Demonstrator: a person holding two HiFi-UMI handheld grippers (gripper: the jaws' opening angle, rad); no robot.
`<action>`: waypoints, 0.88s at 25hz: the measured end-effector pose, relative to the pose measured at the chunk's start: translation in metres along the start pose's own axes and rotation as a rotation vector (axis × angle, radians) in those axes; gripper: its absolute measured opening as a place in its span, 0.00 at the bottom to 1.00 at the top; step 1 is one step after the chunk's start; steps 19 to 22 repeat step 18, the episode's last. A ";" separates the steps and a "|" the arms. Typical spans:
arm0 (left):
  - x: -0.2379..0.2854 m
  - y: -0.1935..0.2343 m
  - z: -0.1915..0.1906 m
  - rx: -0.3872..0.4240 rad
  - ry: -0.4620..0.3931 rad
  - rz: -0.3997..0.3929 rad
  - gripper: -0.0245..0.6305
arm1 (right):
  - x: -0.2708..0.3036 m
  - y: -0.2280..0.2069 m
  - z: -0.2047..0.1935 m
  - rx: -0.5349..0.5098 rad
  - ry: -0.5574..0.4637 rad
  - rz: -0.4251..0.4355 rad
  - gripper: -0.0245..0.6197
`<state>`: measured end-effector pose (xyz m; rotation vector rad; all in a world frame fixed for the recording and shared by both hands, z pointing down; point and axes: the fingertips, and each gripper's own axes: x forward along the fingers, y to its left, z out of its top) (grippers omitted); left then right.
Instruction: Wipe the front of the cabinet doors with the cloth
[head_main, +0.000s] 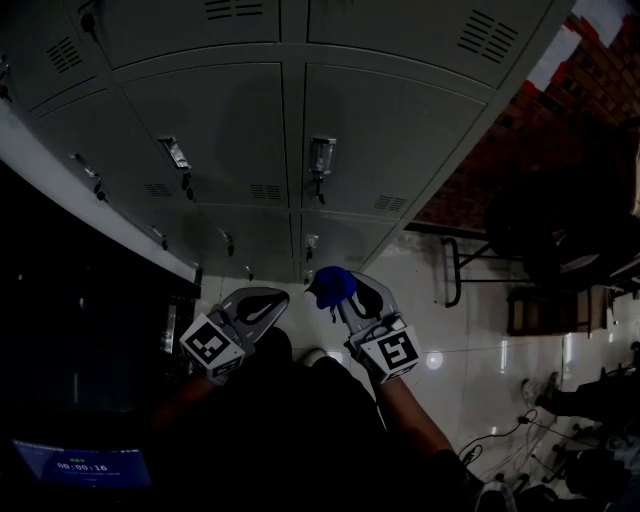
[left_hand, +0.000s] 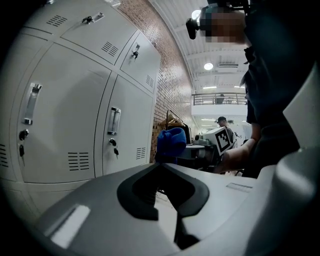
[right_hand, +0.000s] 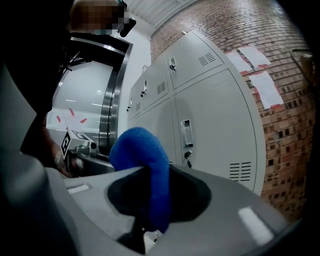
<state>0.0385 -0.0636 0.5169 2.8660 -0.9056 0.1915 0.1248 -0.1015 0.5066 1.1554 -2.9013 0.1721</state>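
Grey metal cabinet doors (head_main: 390, 130) with handles and key locks fill the upper head view, and they also stand ahead in the left gripper view (left_hand: 65, 130) and the right gripper view (right_hand: 215, 125). A blue cloth (head_main: 331, 285) sticks up bunched from my right gripper (head_main: 345, 297), which is shut on it. In the right gripper view the cloth (right_hand: 145, 160) is clamped between the jaws of that gripper (right_hand: 150, 172). My left gripper (head_main: 265, 300) is beside it, shut and empty (left_hand: 161, 172), and from there the cloth (left_hand: 171, 141) shows a short way from the doors.
A brick wall (head_main: 540, 130) joins the cabinets at the right. A black metal frame (head_main: 455, 270) stands on the glossy white floor (head_main: 470, 350), with cables (head_main: 500, 430) further right. A dark unit with a small screen (head_main: 85, 465) sits at the lower left.
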 end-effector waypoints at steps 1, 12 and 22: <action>-0.002 0.001 0.002 -0.004 -0.001 0.003 0.04 | 0.001 0.002 0.001 0.000 -0.001 0.003 0.16; -0.013 0.010 0.001 0.003 -0.014 0.013 0.04 | 0.011 0.032 -0.011 -0.040 0.032 0.049 0.16; -0.018 0.009 -0.008 -0.013 0.012 -0.006 0.04 | 0.023 0.050 -0.019 -0.014 0.053 0.078 0.16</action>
